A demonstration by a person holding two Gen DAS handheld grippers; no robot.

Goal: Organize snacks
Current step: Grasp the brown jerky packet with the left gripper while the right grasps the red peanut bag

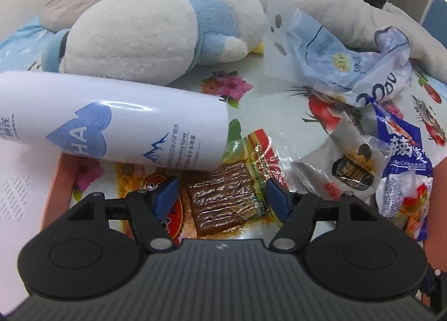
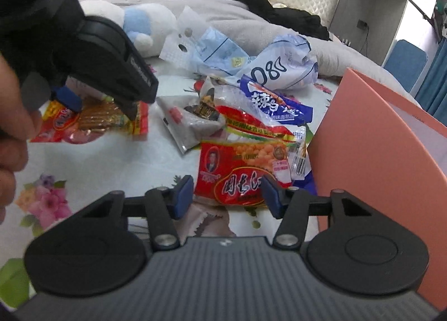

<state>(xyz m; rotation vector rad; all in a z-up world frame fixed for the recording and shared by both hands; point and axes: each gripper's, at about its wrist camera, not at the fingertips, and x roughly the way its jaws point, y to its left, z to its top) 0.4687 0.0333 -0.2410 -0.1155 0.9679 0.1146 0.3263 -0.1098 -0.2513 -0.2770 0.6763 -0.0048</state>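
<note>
The bed's floral printed sheet (image 2: 92, 161) carries everything. Largest on it is the white and pale-blue plush toy (image 1: 145, 33), lying at the far side against grey bedding. Next, the salmon-pink open cardboard box (image 2: 371, 136) stands at the right of the right wrist view, just beside the snack pile. A white cylindrical spray can (image 1: 111, 119) lies on its side near the left gripper, marked "HA" in a blue heart, with the word "Spray" legible.

The snacks lie loose between the plush toy and the box. A crumpled pale-blue plastic bag (image 2: 282, 69) shows "080". A blue snack packet (image 2: 279, 106) carries white Chinese characters. A grey foil sachet (image 2: 190, 122) sits beside it.

The red peanut packet (image 2: 243, 170) with a portrait and large white characters lies directly ahead of the right gripper (image 2: 227, 195). Its fingers stand at a middling gap, either side of the packet's near edge; the pads do not appear to press on it.

The left gripper (image 1: 220, 198) hovers over the clear-windowed brown snack packet (image 1: 220, 195), fingers wide and holding nothing.

Judgement: both packets look light, thin and crinkly, with slippery film, and the contents could crush. Best hold is likely across a sealed edge or a flat narrow side, pinched gently.
</note>
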